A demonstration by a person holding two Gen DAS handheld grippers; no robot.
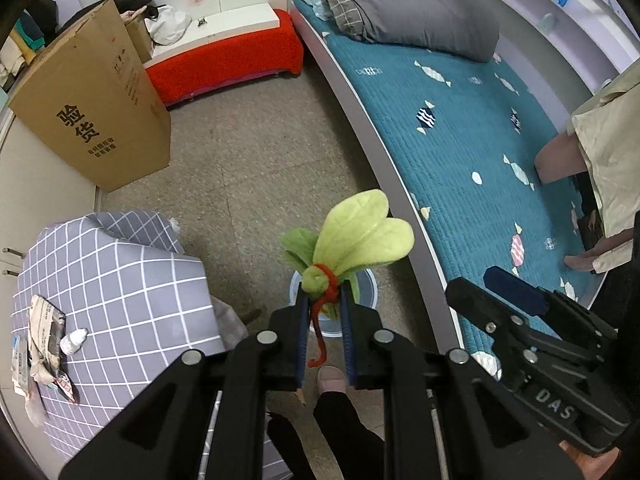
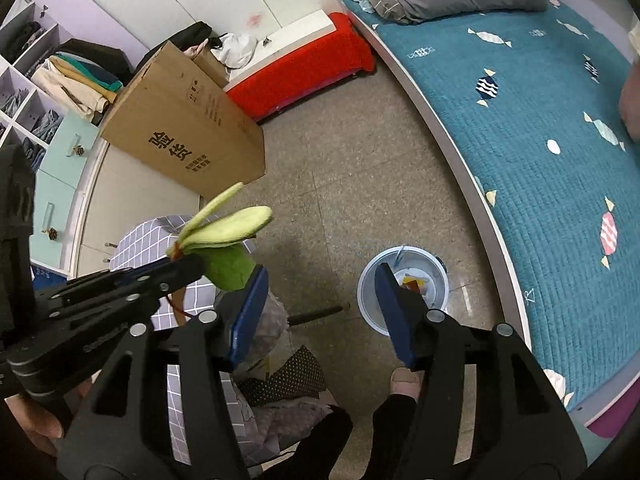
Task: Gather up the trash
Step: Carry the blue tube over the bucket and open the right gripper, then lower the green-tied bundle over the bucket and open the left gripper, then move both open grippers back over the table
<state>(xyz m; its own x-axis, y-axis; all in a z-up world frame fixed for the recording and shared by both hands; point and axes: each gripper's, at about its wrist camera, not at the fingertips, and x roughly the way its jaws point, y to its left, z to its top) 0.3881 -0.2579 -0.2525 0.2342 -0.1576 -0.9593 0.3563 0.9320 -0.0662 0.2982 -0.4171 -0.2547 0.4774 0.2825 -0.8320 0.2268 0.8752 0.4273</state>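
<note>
Bare floor (image 2: 360,184) open ahead of my tongs. Bed (image 2: 540,128) bounds right side, cardboard box (image 2: 188,132) and checked table (image 1: 120,280) left. Bin (image 2: 436,280) mouth unobstructed.

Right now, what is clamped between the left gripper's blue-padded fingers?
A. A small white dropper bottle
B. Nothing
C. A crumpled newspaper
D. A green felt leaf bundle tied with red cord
D: the left gripper pinches the green felt leaf bundle tied with red cord at its knotted end, above the white bin.
</note>
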